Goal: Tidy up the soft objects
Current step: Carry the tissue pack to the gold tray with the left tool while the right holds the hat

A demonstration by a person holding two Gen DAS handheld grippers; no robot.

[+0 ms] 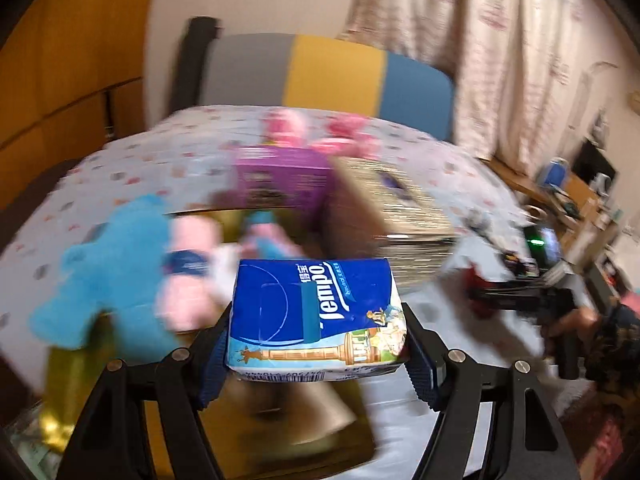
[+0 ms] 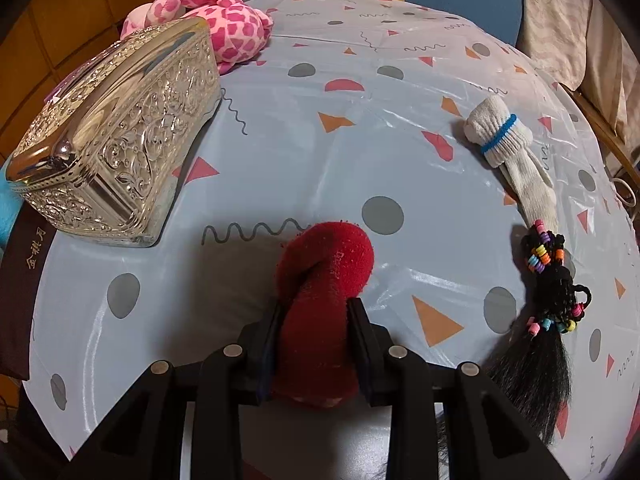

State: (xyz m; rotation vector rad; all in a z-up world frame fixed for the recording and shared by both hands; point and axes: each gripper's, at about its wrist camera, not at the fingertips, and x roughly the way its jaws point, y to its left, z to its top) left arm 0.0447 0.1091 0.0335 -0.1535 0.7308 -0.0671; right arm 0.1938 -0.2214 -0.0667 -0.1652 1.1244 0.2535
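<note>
My left gripper is shut on a blue Tempo tissue pack and holds it above an open gold-lined box. A blue plush and a pink soft item lie in that box. My right gripper is shut on a red soft object just above the patterned tablecloth. The right gripper with the red object also shows in the left wrist view. A white rolled sock with a blue band and a black hairpiece with coloured beads lie to the right.
An ornate silver box stands at the left of the table, and it shows blurred in the left wrist view. A pink spotted plush lies behind it. A purple box stands behind the open box. A striped chair back rises at the far edge.
</note>
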